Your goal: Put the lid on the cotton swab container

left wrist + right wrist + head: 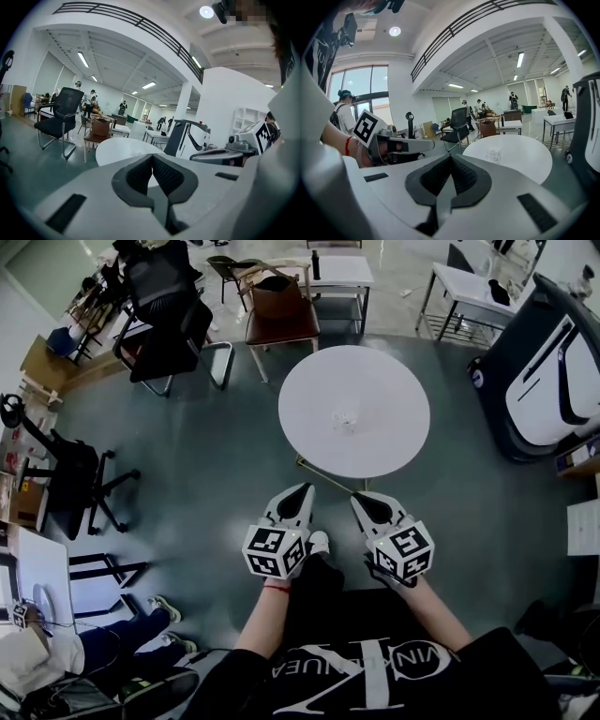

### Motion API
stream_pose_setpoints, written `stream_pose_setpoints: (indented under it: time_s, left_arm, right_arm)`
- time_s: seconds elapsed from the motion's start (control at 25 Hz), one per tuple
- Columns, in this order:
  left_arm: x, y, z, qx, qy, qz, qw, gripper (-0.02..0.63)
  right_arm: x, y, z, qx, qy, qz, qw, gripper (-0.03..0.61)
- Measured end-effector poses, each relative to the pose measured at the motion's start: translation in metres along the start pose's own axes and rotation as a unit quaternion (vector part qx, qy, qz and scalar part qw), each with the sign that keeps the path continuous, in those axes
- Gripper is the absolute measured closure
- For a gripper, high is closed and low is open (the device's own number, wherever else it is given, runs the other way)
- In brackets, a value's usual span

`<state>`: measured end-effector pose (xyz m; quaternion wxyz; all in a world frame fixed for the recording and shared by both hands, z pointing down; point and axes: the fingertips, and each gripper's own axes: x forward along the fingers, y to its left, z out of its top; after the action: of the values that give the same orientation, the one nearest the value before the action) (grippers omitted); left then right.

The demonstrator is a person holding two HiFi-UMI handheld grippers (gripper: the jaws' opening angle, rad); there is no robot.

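Observation:
A small clear cotton swab container point(345, 418) stands near the middle of a round white table point(394, 381). From here I cannot tell a lid apart from it. In the right gripper view the container point(493, 154) shows on the table point(520, 159) ahead. Both grippers hang in the air short of the table's near edge. My left gripper point(305, 489) is shut and holds nothing. My right gripper point(360, 498) is likewise shut and holds nothing. The left gripper view has its pads pressed together point(152, 157), with the table point(117, 149) beyond. The right gripper's pads meet too point(451, 158).
A brown chair point(281, 310) and a black office chair point(164, 320) stand beyond the table. A large white and dark machine point(548, 371) is at the right. White desks point(469, 287) line the back. A person point(94, 643) sits at the lower left near another chair point(66, 474).

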<state>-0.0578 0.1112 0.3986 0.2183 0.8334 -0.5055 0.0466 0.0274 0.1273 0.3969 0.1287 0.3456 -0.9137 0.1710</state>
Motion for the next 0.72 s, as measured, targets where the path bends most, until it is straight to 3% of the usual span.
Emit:
stream_pose_setpoints:
  time_s: [0.72]
  left_arm:
    - [0.092,0.064,0.03,0.004,0.041,-0.064,0.9971,0.604]
  right_arm:
    - [0.088,-0.063,0.029,0.043,0.012,-0.047,0.998,0.575]
